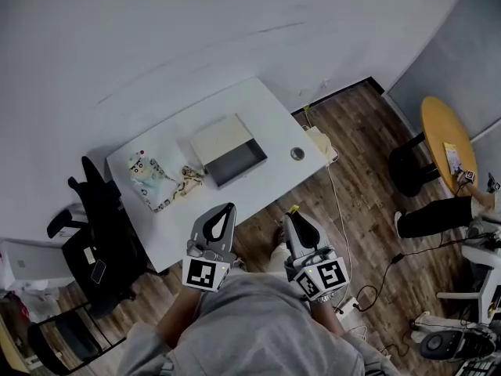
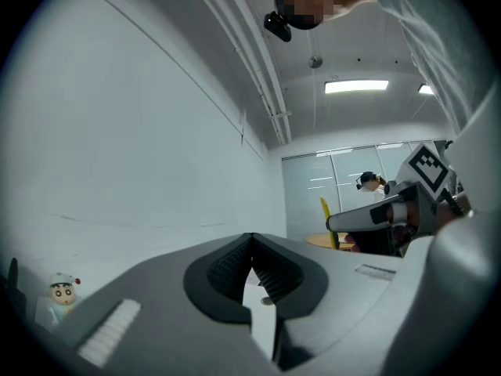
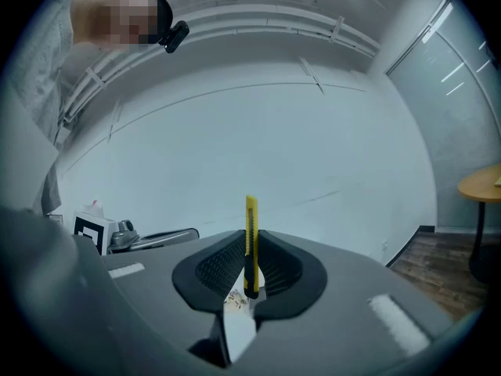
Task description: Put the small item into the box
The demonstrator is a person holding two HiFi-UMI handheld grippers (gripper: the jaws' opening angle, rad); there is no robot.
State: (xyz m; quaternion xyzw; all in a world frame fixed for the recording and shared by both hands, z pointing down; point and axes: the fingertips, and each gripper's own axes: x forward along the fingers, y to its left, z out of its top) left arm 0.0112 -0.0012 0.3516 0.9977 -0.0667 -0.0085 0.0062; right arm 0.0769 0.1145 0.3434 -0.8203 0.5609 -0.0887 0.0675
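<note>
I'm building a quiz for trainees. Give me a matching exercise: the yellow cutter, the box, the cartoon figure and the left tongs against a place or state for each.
1. yellow cutter
2. box
3. cartoon figure
4. left tongs

A. shut on nothing
B. lid open, on the table
C. clamped in the right tongs
D. standing left of the box in the head view

Pairs: 1-C, 2-B, 3-D, 4-A.

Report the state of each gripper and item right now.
Left gripper: shut, nothing between the jaws.
Right gripper: shut on the cutter.
Cutter: held upright between the right jaws.
Box: open.
</note>
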